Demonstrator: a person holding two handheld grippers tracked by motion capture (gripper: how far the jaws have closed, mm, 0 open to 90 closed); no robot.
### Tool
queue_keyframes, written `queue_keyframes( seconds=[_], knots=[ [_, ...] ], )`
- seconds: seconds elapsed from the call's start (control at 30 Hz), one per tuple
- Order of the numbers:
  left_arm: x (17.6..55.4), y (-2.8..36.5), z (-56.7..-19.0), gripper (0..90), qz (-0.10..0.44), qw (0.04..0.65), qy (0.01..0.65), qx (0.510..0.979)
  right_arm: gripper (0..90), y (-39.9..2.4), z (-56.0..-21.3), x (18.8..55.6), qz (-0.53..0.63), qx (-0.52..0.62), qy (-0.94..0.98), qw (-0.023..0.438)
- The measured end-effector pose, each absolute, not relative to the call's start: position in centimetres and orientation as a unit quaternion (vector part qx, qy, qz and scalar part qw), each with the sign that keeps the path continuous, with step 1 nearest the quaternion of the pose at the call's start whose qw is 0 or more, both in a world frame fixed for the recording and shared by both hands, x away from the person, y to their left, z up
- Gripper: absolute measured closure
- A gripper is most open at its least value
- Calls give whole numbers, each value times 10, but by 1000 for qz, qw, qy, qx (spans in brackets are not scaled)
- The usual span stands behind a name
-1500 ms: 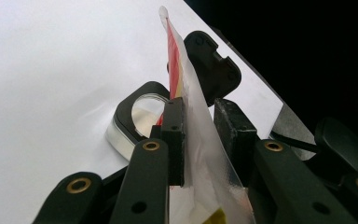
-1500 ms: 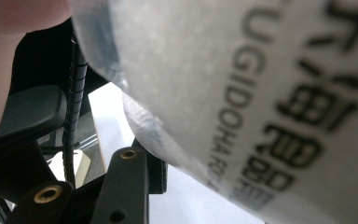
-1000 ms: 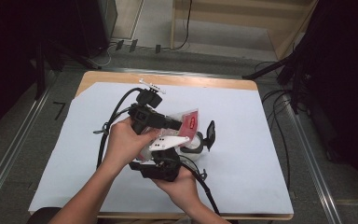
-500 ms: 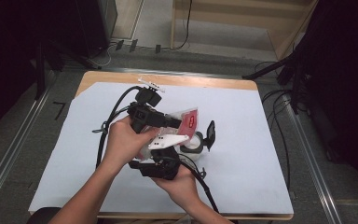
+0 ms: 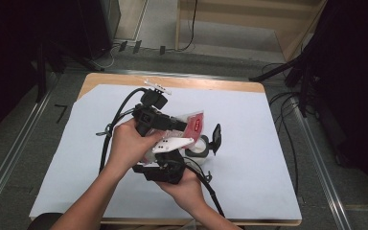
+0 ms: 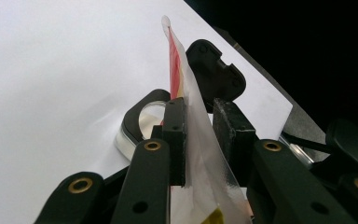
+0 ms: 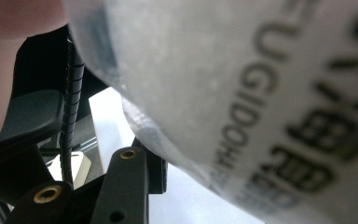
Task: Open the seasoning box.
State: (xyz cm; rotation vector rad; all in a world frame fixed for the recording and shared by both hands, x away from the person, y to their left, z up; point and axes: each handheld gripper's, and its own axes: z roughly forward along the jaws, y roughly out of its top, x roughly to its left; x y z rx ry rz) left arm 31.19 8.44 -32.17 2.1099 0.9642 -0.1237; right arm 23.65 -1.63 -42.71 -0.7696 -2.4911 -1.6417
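A clear plastic packet with a red printed panel [image 5: 195, 123] stands upright over the middle of the table. My left gripper [image 5: 184, 127] comes in from the left and is shut on it. In the left gripper view the packet [image 6: 175, 60] rises between the two black pads, with my left gripper [image 6: 200, 112] pinching its film. My right gripper [image 5: 206, 143] sits just below and in front, held in the other hand. In the right gripper view the packet [image 7: 261, 93] hangs right before the lens with black lettering. It hides one jaw, so the right gripper's state is unclear.
White paper [image 5: 249, 177] covers the wooden table [image 5: 211, 85]. A round shiny thing with a black rim [image 5: 196, 147] lies on the paper by the grippers, also in the left gripper view [image 6: 142, 123]. Black cables [image 5: 120, 115] trail from both grippers. Dark equipment and floor cables surround the table.
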Motion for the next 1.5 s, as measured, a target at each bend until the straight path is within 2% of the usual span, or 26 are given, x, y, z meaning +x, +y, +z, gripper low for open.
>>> queue_keyframes(
  seconds=[0.5, 0.73, 1.5],
  knots=[
    [316, 85, -319, 757, -56, 401, 379, 832, 640, -17, -422, 237, -533, -254, -806, 36],
    [326, 82, -322, 757, -78, 397, 381, 831, 639, -19, -422, 239, -529, -275, -802, 46],
    [325, 81, -321, 757, -75, 393, 377, 835, 637, -20, -423, 239, -527, -269, -806, 37]
  ],
)
